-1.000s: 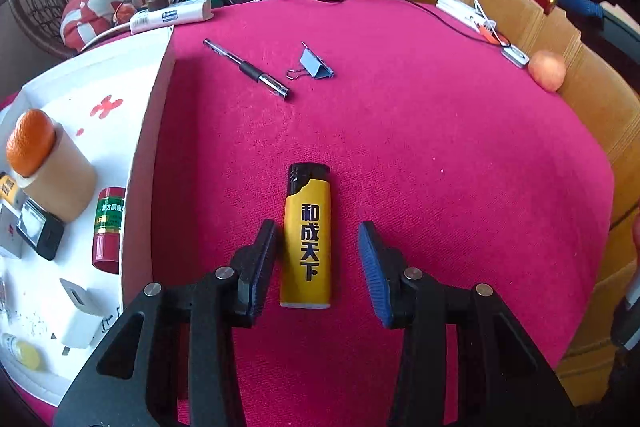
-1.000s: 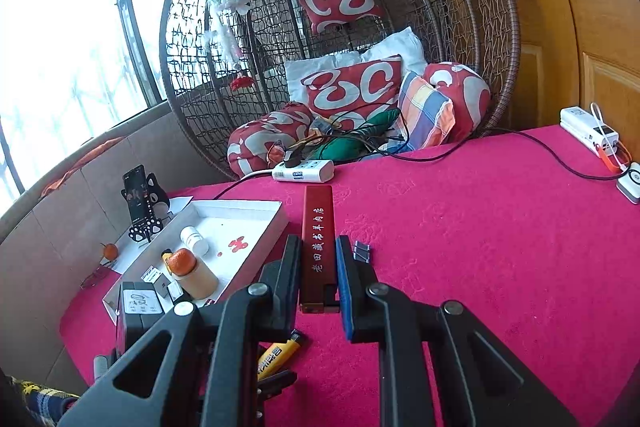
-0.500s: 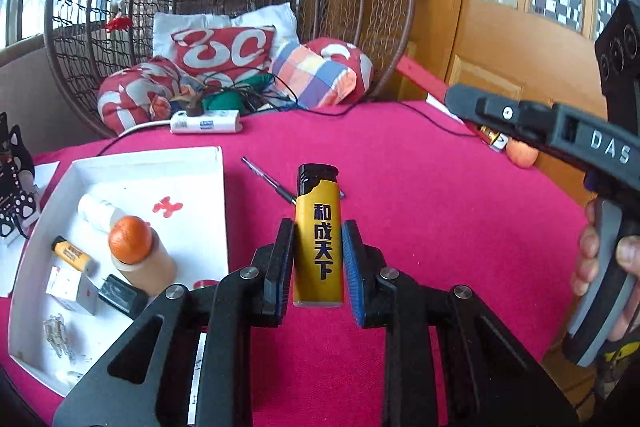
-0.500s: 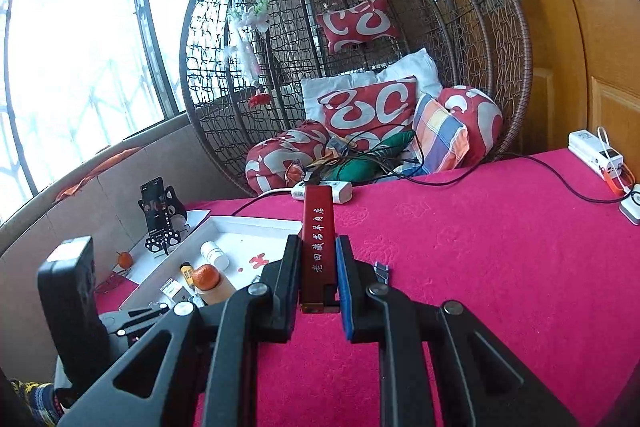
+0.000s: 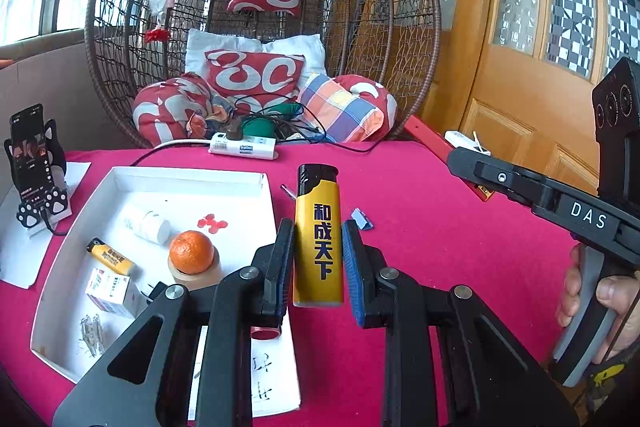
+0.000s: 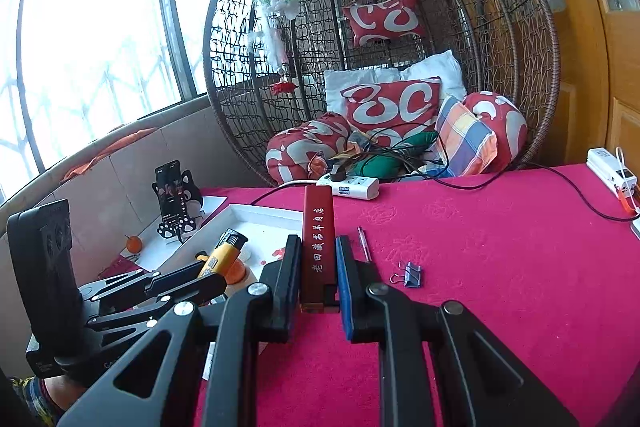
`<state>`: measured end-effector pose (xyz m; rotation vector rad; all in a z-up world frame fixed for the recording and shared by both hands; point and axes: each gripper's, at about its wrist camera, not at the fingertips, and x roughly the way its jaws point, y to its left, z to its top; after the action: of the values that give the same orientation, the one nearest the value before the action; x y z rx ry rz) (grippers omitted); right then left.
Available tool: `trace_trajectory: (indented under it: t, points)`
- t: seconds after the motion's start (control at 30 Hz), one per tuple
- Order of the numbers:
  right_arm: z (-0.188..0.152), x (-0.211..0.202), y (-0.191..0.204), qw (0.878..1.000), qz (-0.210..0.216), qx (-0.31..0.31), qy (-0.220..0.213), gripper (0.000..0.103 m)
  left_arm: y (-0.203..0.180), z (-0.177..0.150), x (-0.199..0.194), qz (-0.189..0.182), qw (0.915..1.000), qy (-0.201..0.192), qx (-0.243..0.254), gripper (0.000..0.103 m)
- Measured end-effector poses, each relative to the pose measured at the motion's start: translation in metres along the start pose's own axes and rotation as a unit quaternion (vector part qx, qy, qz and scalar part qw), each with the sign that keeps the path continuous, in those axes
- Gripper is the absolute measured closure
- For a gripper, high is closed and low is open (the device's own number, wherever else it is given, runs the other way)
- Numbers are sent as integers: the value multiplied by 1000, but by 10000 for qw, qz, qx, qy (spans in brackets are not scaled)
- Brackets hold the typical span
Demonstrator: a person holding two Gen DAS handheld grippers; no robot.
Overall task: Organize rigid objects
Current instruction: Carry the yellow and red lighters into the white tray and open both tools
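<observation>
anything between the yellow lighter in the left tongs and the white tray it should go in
Nothing visible. The left tongs hold the yellow plastic lighter just right of the shallow white tray. Bare floor shows around the red mark, between the white pill bottle and the round orange fruit.

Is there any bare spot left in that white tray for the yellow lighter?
Yes. The white tray is bare along its far side, between the back wall and the white bottle. The near left end is crowded: small lighter, orange, little box, paper clips. The yellow lighter sits in the left claw.
</observation>
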<state>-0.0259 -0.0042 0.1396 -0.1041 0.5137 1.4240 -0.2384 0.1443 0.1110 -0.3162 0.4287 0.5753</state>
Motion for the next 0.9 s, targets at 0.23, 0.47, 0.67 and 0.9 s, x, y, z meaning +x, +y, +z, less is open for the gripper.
trace_trajectory:
  t: [0.23,0.47,0.67,0.9]
  points:
    - [-1,12,15,9998,94,-97,129,87,24,-1,-7,110,9996,-84,-252,80]
    - [-2,29,27,9991,209,-148,331,87,55,-4,-9,257,9979,-129,-579,80]
    - [-2,49,40,9978,304,-194,551,87,84,-10,-10,409,9952,-134,-879,80]
    - [-4,80,51,9953,420,-180,848,87,125,-17,-13,681,9894,-167,-1269,80]
